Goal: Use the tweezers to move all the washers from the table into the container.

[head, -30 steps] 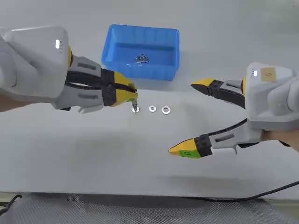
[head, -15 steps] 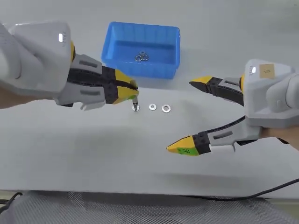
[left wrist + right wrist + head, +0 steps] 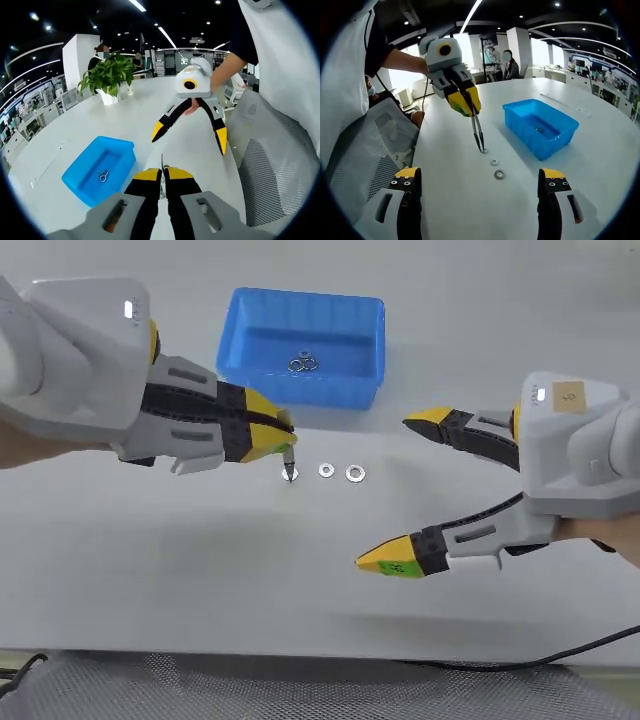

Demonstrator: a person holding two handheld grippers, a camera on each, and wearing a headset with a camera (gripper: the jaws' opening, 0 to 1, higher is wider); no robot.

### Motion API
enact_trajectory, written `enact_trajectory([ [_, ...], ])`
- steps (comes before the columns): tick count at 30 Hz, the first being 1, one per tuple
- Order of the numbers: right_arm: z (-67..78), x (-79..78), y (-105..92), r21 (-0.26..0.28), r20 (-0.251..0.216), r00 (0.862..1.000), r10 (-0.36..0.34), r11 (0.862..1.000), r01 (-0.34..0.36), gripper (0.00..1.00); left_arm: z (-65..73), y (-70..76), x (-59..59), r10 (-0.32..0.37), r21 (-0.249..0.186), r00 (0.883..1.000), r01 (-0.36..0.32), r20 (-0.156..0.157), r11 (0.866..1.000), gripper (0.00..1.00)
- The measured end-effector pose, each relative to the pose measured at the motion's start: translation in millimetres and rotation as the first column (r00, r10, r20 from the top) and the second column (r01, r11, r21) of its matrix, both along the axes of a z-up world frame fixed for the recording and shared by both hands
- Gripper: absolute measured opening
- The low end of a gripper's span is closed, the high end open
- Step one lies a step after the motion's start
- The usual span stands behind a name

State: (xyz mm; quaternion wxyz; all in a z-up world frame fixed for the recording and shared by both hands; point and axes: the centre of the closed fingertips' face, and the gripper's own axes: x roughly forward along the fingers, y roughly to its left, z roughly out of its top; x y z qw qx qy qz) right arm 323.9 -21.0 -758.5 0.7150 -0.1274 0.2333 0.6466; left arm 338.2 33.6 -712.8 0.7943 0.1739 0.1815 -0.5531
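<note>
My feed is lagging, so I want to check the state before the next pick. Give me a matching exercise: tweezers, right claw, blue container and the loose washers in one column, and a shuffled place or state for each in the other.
Things:
1. tweezers
2. right claw
3. blue container
4. two loose washers

States:
A. open, holding nothing
B. lying flat on the table
C. clamped in the left claw, tips down at a third washer
D. has washers lying in it

Pairs: 1-C, 2-A, 3-D, 4-B.
</note>
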Motion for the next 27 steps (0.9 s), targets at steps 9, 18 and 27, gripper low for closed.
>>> enact_trajectory([
  [9,-0.4,0.6,-0.5,-0.001,-0.001,1.0,0.005,1.0,-0.005,0.97,-1.6,-3.9,-0.8,-0.008,0.004,1.0,0.009,-0.01,1.0,0.07],
  [18,3.2,0.2,18.7,0.01,0.002,0.998,0.065,0.998,-0.065,0.92,-2.0,-0.6,-4.4,-0.038,0.027,0.999,0.039,-0.039,0.999,0.07],
  [27,2.7,-0.2,57.2,0.02,0.03,0.985,0.172,0.985,-0.173,0.75,-3.1,-1.2,2.6,-0.018,0.008,0.998,0.019,-0.067,1.0,0.07],
])
